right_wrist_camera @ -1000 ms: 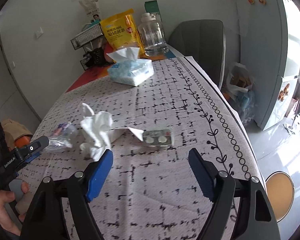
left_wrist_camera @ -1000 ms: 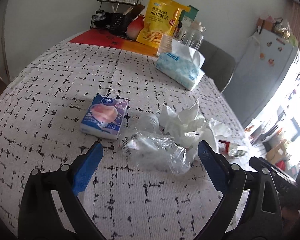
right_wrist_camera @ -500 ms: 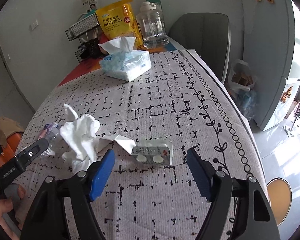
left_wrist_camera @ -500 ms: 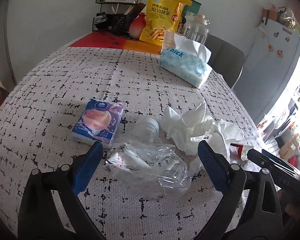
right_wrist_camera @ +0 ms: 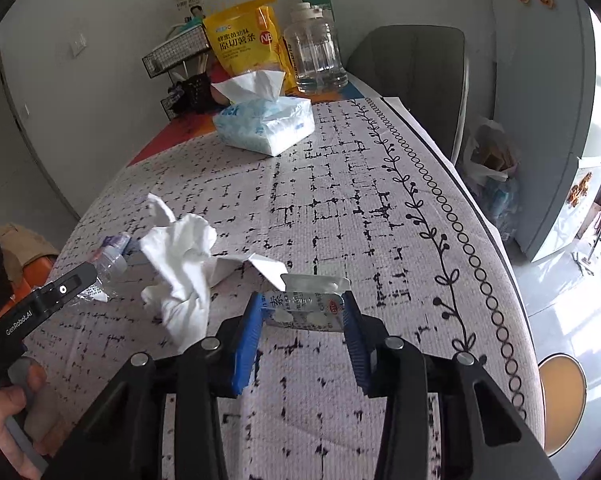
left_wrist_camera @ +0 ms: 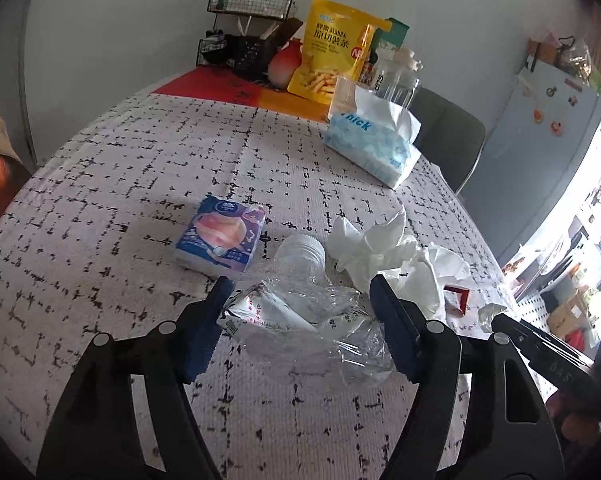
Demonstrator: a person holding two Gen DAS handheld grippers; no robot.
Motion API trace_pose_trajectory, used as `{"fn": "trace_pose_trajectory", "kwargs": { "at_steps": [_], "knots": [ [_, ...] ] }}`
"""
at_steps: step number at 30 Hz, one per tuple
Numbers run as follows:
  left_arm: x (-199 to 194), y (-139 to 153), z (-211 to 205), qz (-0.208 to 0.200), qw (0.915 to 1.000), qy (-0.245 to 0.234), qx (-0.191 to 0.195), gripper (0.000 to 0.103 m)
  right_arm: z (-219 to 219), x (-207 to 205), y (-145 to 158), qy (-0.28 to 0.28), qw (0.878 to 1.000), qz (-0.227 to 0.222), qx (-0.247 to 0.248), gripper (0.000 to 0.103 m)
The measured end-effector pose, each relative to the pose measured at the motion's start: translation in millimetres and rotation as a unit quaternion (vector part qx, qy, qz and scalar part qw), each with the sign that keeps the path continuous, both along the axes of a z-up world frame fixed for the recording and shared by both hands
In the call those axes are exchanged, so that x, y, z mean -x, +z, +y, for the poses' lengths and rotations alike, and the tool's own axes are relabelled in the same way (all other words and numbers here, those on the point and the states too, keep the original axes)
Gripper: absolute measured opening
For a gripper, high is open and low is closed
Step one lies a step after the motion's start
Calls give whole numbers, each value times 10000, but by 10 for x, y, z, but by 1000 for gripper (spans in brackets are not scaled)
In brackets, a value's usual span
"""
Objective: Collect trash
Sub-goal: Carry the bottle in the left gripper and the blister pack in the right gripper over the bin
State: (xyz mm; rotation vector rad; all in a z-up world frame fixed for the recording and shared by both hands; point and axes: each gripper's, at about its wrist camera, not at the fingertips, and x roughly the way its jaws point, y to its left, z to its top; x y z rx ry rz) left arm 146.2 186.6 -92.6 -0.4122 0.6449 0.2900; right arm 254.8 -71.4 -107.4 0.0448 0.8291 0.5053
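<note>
A crushed clear plastic bottle [left_wrist_camera: 300,304] lies on the patterned tablecloth [left_wrist_camera: 140,184]. My left gripper [left_wrist_camera: 302,312] has its blue fingers on either side of the bottle and touching it. Crumpled white tissues [left_wrist_camera: 384,256] lie just right of the bottle; they also show in the right wrist view [right_wrist_camera: 184,264]. My right gripper [right_wrist_camera: 302,312] is shut on a silver pill blister pack [right_wrist_camera: 304,304] at the tissues' right. The bottle's neck [right_wrist_camera: 110,258] peeks out at the left of that view.
A small blue tissue packet [left_wrist_camera: 220,236] lies left of the bottle. A blue tissue box [left_wrist_camera: 370,148], yellow snack bag [left_wrist_camera: 332,60], clear jar [right_wrist_camera: 314,56] and wire rack [left_wrist_camera: 248,8] stand at the far end. A grey chair [right_wrist_camera: 416,76] and table edge are right.
Both grippers moved forward and closed: the left fingers came in against the crushed bottle, the right fingers clamped onto the blister pack.
</note>
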Motion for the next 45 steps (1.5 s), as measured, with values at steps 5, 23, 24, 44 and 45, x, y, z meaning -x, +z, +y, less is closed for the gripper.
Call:
{"fn": "trace_pose_trajectory", "kwargs": {
  "at_steps": [5,23,24,44,45],
  "knots": [
    [147,110,-37,-161,9999,35,-47,71,-81,131,59,-16,9999,-43,-100,39],
    [434,376,-486,-548,9980,-273,-170,71,-520,581,236,-179,9989,-292,-304,40],
    [429,386,-522,-553,9978,-311,-178,71,-560,601,245,-204,9988,-310,-315,40],
    [-216,498,-1755,-612,9867,-1480,-291,71,-1734,600,275,-1116,9911,-441,-572,40],
    [-280,488,-1867,-592,9852,-1581,-279,71,-1814,601,273,-1174,9904,-449,-577,39]
  ]
}}
